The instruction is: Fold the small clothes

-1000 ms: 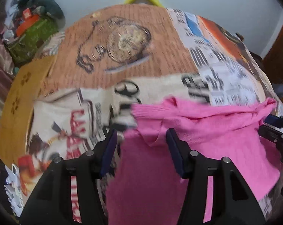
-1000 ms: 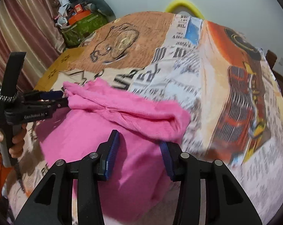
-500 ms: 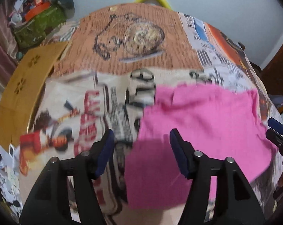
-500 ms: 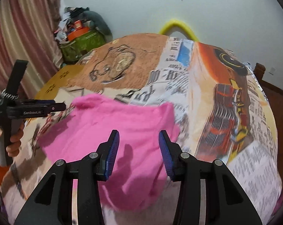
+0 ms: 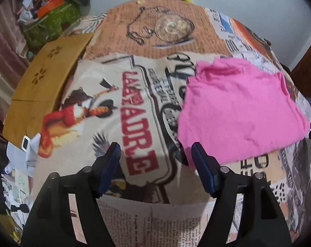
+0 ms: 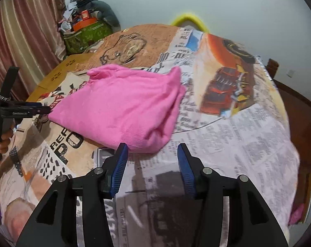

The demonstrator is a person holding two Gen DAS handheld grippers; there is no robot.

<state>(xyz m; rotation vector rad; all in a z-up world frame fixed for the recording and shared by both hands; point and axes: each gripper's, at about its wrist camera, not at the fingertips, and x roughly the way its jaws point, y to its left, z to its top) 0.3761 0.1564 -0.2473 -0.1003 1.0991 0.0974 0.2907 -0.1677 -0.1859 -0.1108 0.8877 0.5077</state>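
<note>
A pink garment (image 5: 240,111) lies folded on the newspaper-print cloth of the table (image 5: 139,113). In the left wrist view it is up and to the right of my left gripper (image 5: 155,160). That gripper's jaws are opening, with only the cloth showing between the blue pads. In the right wrist view the pink garment (image 6: 122,107) lies just beyond and left of my right gripper (image 6: 151,160), whose jaws are opening too, with nothing between them. My left gripper (image 6: 46,109) shows at the left edge of that view, its tips beside the garment's left corner.
A yellow-brown board (image 5: 42,86) lies along the table's left side. A green box (image 6: 85,36) piled with clutter stands at the back left by a striped curtain (image 6: 21,41). A yellow arc (image 6: 188,19) rises behind the table. A wooden chair (image 6: 295,107) stands at the right.
Both grippers let go of the pink garment and drew back toward the table's near side, jaws widening. The raised folded edge has dropped, so the garment now lies flat and folded.
</note>
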